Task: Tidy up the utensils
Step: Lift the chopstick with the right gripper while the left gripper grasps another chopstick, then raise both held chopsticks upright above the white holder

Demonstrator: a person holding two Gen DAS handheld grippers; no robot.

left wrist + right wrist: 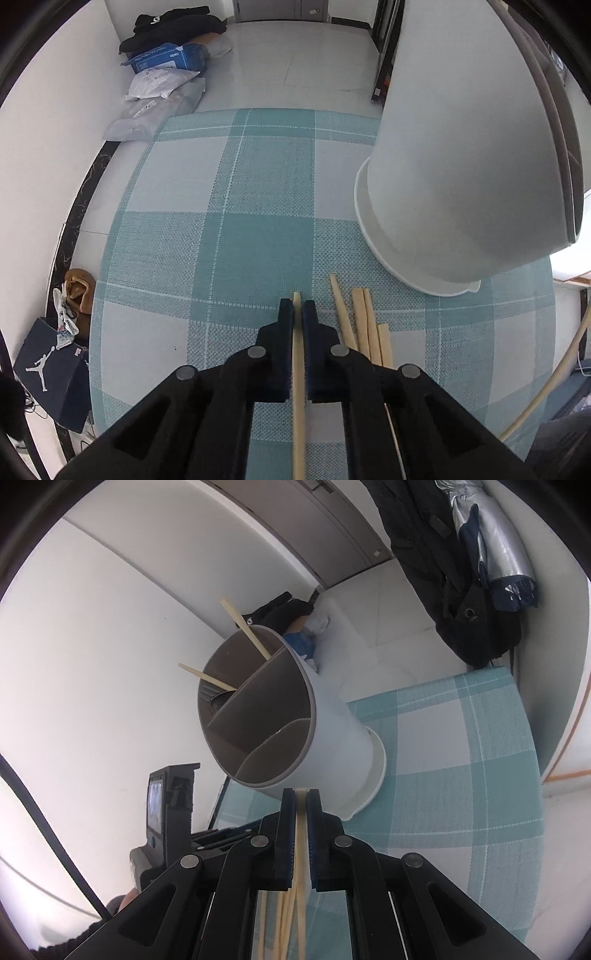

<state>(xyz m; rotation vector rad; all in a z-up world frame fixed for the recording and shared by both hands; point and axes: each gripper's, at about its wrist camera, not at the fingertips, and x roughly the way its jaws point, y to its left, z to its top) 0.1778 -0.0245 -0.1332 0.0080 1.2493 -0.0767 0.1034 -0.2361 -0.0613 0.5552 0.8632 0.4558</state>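
Black claw arms fill the near edge of both views. Left claw is clamped on a single pale wooden chopstick, its tip poking just past the fingertips over the teal-and-white checked cloth on the bench. Just right of it, loose chopsticks lie together on the cloth, near the base of the white utensil holder, which stands at the right. Right claw is closed on a bundle of chopsticks that trails back between its arms, its tip close to the holder's near wall. From the right wrist view the holder shows grey-brown dividers inside; two chopsticks lean out of its far compartment, beside a dark utensil I cannot identify.
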